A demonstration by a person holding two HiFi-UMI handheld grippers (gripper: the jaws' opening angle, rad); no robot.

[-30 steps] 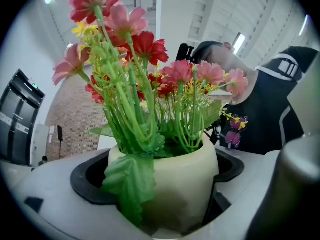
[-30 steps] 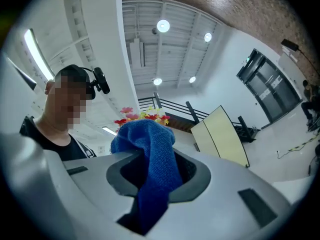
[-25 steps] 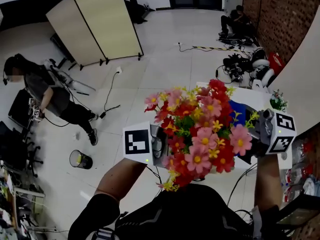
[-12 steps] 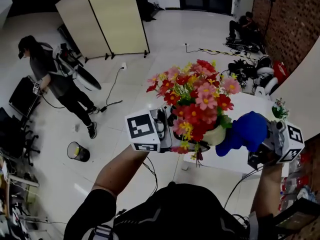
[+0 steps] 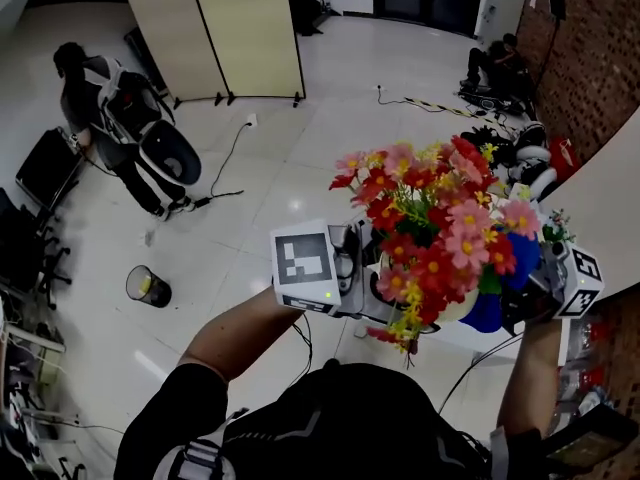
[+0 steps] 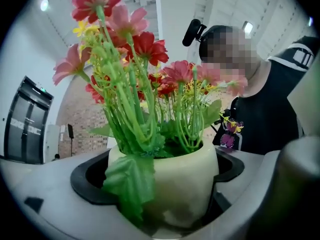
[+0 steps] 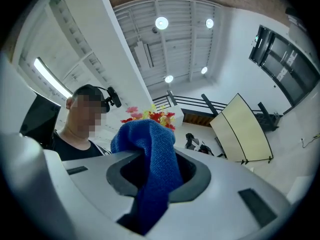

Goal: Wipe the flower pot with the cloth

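My left gripper point(image 5: 372, 290) is shut on a cream flower pot point(image 6: 176, 184), held in the air in front of me. The pot carries red, pink and yellow artificial flowers point(image 5: 440, 218) on green stems point(image 6: 131, 115). In the head view the blooms hide most of the pot point(image 5: 461, 309). At the pot's right side sits a blue cloth point(image 5: 492, 308), with my right gripper point(image 5: 525, 293) shut on it. The right gripper view shows the cloth point(image 7: 151, 168) bunched between the jaws and hanging over them. Whether the cloth touches the pot is hidden by the flowers.
A white table point(image 5: 598, 200) with a small potted plant point(image 5: 553, 229) stands at the right, below a brick wall point(image 5: 590, 48). On the floor are a folding screen point(image 5: 225, 28), a bin point(image 5: 146, 286) and cables and gear point(image 5: 505, 138). A person point(image 5: 95, 93) stands far left.
The pot and flowers have shifted right and turned. The blue cloth, in plain sight beside the pot half a second ago, now sits mostly behind the blooms at the pot's right side.
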